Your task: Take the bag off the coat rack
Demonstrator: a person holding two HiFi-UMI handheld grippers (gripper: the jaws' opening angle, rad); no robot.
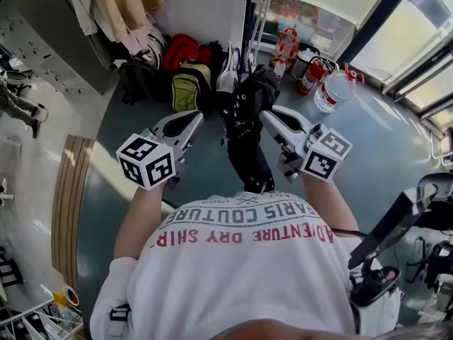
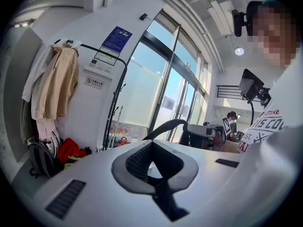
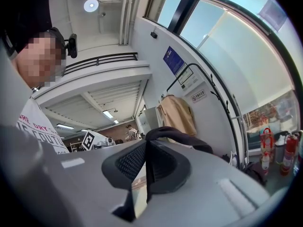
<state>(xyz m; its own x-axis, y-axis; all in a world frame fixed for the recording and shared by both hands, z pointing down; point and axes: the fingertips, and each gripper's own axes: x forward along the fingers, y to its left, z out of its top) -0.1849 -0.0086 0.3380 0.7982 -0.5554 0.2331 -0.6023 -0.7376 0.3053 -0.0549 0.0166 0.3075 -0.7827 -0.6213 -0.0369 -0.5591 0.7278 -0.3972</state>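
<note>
Coat rack (image 1: 247, 20) top cut off

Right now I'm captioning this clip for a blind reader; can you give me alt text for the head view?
Seen from above, a person in a white shirt holds a left gripper and a right gripper, a black bag hanging between them. Beyond lie more bags, a fire extinguisher and a water jug.

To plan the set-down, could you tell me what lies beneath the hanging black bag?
Grey-blue floor shows around the black fabric bag; a yellow-green backpack lies just beyond. The spot directly beneath is covered.
</note>
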